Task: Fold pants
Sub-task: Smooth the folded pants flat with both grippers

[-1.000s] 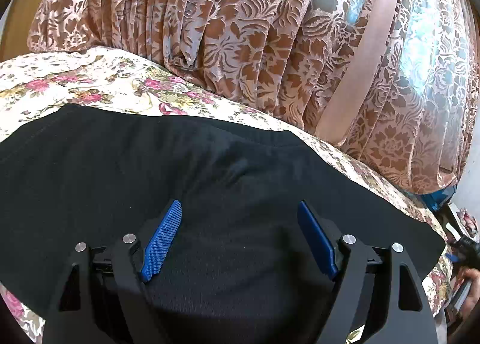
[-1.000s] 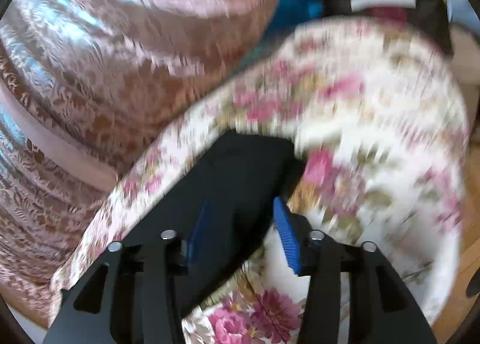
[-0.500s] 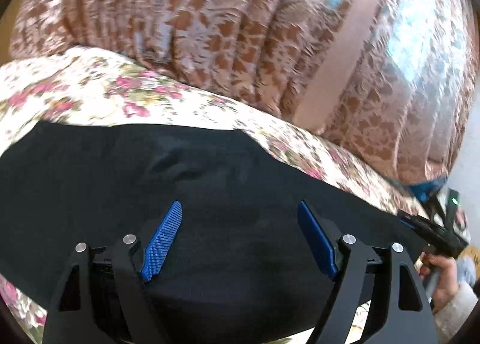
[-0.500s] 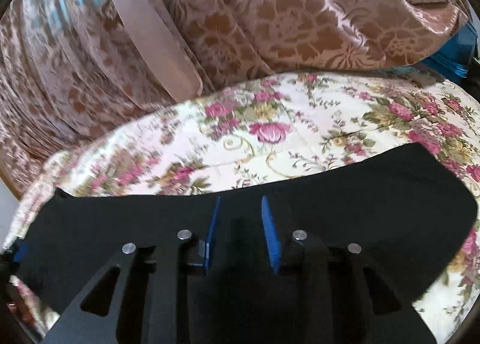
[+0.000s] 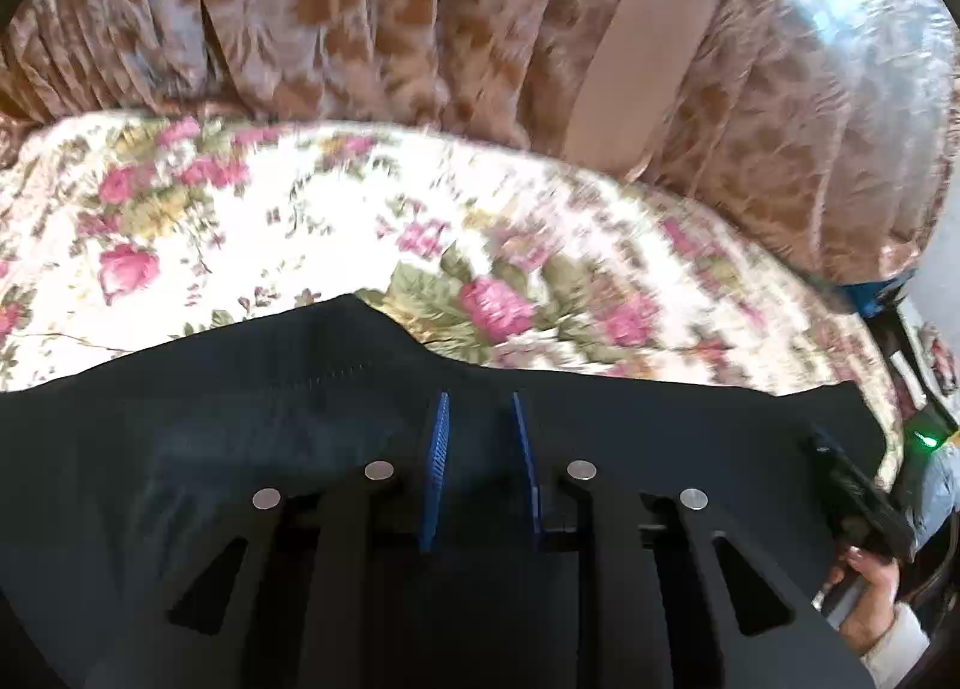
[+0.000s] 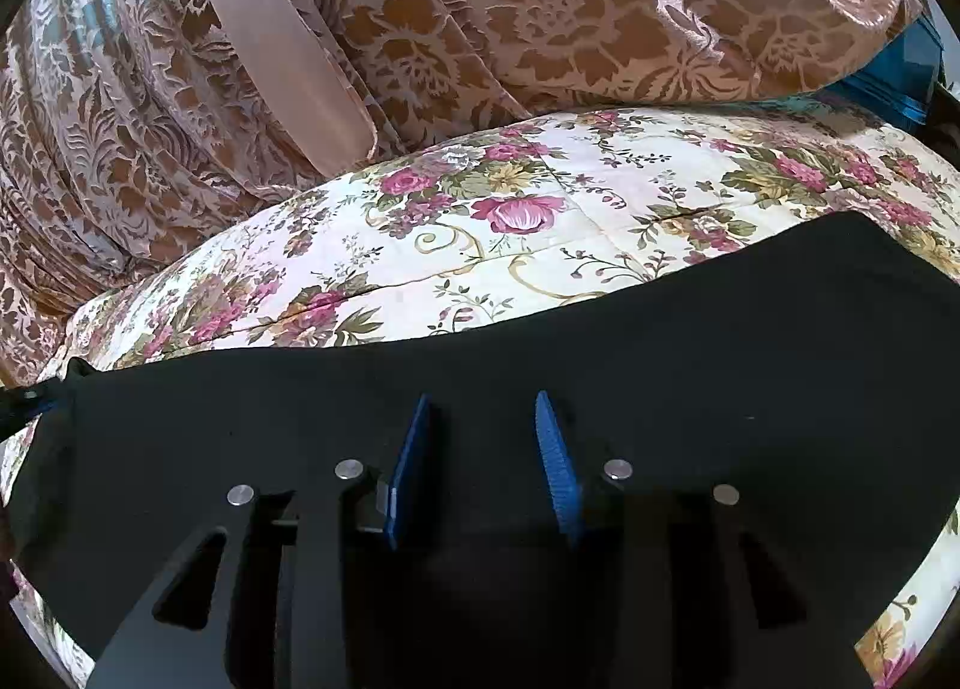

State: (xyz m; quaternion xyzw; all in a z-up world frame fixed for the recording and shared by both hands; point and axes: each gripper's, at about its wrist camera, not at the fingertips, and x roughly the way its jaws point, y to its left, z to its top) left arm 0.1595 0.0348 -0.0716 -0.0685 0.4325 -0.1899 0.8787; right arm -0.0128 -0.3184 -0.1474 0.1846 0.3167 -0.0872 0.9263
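The black pants [image 6: 600, 377] lie spread on a bed covered by a floral bedspread [image 6: 540, 221], their far edge running across both wrist views with the cream and pink pattern showing beyond it. In the left wrist view, which is blurred, the left gripper [image 5: 478, 407] points down over the dark cloth; its jaws have just been closing, and the 2 blue pads [image 5: 436, 449] now stand with only a narrow gap between them. Black fabric fills that gap in the picture, but whether the pads pinch a fold of it I cannot tell. In the right wrist view the right gripper [image 6: 483, 407] also hangs over the pants, a little inside their far edge; its jaws have just been opening and stand moderately apart, with the cloth seen flat between the pads [image 6: 555, 461] and no sign of a grip. At the right edge of the left view a hand [image 5: 870, 599] holds the dark body of the other gripper beside the end of the pants [image 5: 240, 449]. Behind the bed hangs a brown and pink patterned curtain [image 6: 540, 17], and something blue [image 6: 900, 65] sits at the far right corner.
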